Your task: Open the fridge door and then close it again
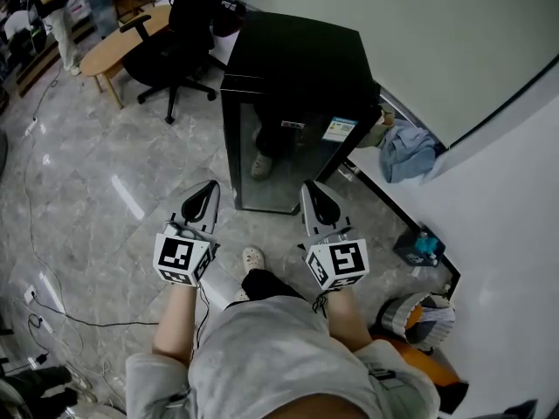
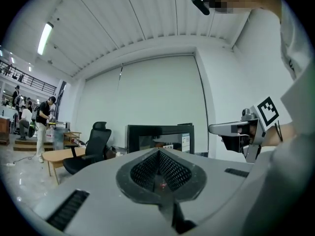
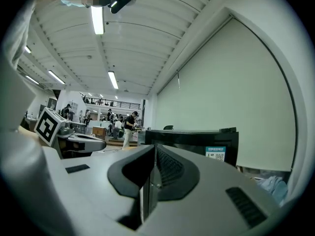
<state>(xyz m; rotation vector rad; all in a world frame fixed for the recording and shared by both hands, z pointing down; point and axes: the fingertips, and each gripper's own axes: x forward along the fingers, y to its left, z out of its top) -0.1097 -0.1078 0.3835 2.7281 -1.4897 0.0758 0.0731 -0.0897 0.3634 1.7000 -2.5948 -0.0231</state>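
Note:
A small black fridge (image 1: 293, 68) stands on the floor ahead of me, its glass door (image 1: 281, 160) closed and mirroring a person's legs. My left gripper (image 1: 212, 185) is held level, short of the door's lower left corner, jaws shut and empty. Beside it, my right gripper (image 1: 307, 185) points at the door's lower right part, also shut with nothing in it. Neither touches the fridge. In the left gripper view the fridge (image 2: 161, 137) shows beyond the closed left gripper (image 2: 160, 152), with the right gripper (image 2: 236, 131) alongside. The right gripper view shows the fridge (image 3: 197, 142) past the right gripper (image 3: 153, 149).
A black office chair (image 1: 179, 42) and a wooden table (image 1: 113, 46) stand left of the fridge. A blue cloth (image 1: 409, 151) lies by the wall on the right, with a small box (image 1: 419, 247) and a helmet (image 1: 419, 317) nearer me. Cables (image 1: 52, 312) run over the grey floor.

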